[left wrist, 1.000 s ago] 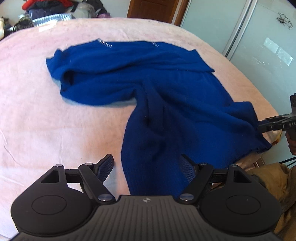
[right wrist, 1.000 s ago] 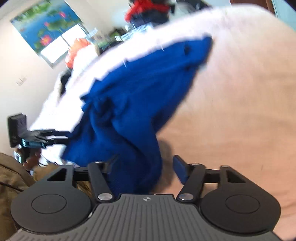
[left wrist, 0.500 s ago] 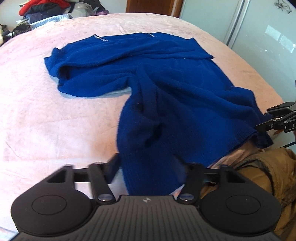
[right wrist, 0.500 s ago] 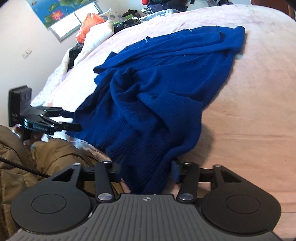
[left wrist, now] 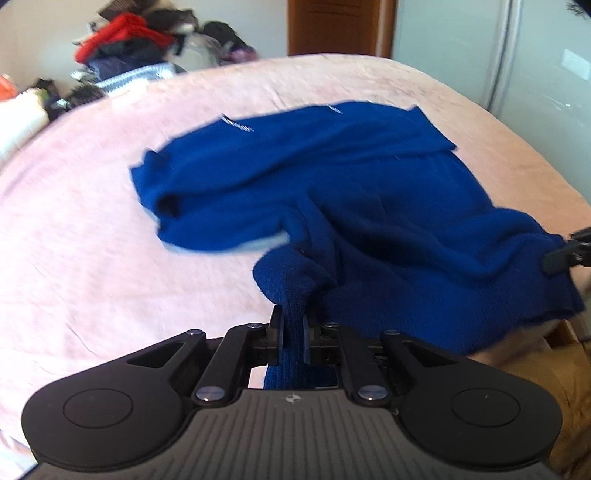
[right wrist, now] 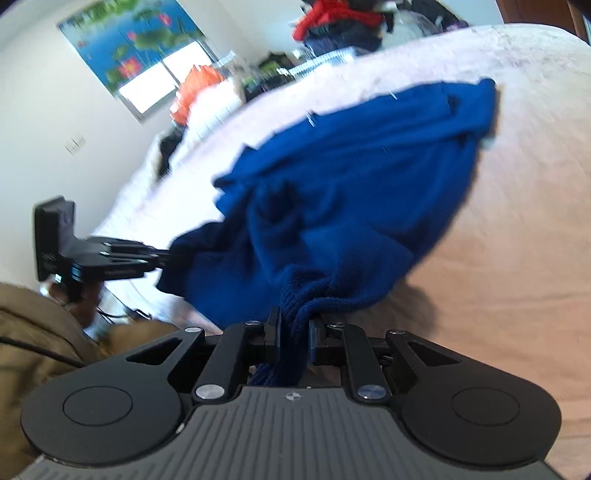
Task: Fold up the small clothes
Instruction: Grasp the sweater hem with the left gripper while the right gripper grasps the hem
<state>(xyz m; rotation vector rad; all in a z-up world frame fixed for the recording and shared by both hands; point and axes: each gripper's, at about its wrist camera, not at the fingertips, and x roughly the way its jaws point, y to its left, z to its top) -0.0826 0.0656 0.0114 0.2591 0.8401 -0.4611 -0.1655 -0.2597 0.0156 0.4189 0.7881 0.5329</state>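
A blue knit sweater (left wrist: 332,192) lies spread on a pink bed cover (left wrist: 92,258). My left gripper (left wrist: 293,325) is shut on the sweater's near hem, with knit bunched between its fingers. My right gripper (right wrist: 293,328) is shut on the hem (right wrist: 321,295) at the other near corner. In the right wrist view the sweater (right wrist: 351,184) stretches away toward its far sleeve, and the left gripper shows at the left (right wrist: 162,254), pinching the cloth. In the left wrist view the right gripper shows at the right edge (left wrist: 565,251).
A heap of clothes (left wrist: 125,55) is piled beyond the bed's far edge. A wooden door (left wrist: 336,26) and a glass panel (left wrist: 535,55) stand behind the bed. The person's brown jacket (right wrist: 37,332) is at the near edge.
Both grippers have closed on the sweater's near hem; half a second ago they were open around it. The near edge of the sweater is now lifted and bunched.
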